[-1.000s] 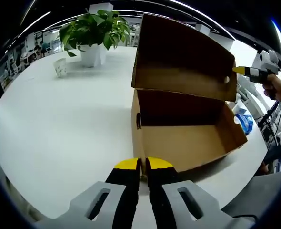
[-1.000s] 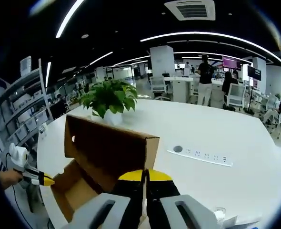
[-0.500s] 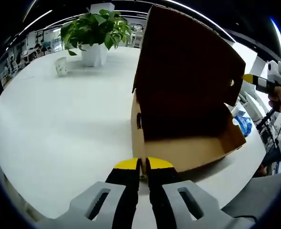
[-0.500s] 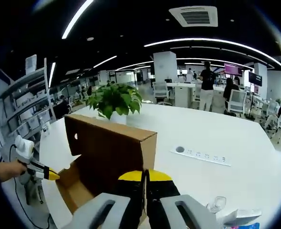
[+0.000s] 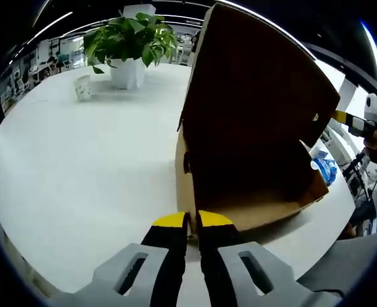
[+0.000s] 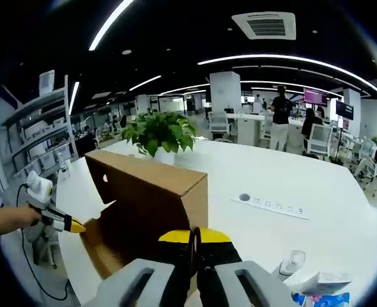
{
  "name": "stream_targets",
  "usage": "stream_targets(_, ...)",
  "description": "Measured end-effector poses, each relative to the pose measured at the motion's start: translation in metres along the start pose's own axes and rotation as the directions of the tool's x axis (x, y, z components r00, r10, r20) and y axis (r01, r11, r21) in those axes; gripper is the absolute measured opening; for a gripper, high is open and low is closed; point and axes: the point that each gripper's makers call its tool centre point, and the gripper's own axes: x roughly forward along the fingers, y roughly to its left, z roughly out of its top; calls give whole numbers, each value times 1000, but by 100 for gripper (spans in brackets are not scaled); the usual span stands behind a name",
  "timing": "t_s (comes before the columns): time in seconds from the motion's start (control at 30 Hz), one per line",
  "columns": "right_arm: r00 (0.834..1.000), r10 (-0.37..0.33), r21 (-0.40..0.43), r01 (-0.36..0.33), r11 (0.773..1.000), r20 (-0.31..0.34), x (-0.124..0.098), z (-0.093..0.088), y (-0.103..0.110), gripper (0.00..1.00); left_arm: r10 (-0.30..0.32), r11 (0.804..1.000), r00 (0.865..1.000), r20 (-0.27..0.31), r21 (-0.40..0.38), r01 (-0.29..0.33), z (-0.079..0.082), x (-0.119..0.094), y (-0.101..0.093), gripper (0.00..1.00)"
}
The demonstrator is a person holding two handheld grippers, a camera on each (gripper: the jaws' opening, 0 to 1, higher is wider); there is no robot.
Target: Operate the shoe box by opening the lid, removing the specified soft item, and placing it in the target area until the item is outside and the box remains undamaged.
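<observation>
The left hand-held gripper (image 5: 192,220), jaws pressed together, meets the shoe box (image 5: 239,192) wall; the right hand-held gripper (image 6: 194,236), also closed, pinches the raised lid (image 6: 151,192).

Shoe box (image 5: 252,128) is showing matt brown cardboard; desk (image 5: 86,166) is looking smooth, white, slightly glossy; grey plastic jaws, yellow-tipped.

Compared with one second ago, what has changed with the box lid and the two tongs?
The brown cardboard lid has swung further up, from about half open to nearly upright over the brown cardboard shoe box. The right tongs, shut on the lid's edge, raised it. The left tongs stay shut at the box's near corner. The box and the potted green plant kept their places on the white table.
</observation>
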Motion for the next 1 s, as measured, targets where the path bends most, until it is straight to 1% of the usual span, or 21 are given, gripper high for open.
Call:
stream_targets(0.3,1000,-1,25,1,1000,8,-7,-11,5,0,-10,1000,1000,4,-3,11,-1,-1,0,3)
stream_targets(0.57,1000,-7,23,7,1000,10,-12,-18,11,0,-14,1000,1000,6,1,14,-1,-1,0,4)
stream_targets(1.0,1000,-10,28,10,1000,5,-19,-36,18,0,-19,1000,1000,11,-1,19,-2,-3,-1,4)
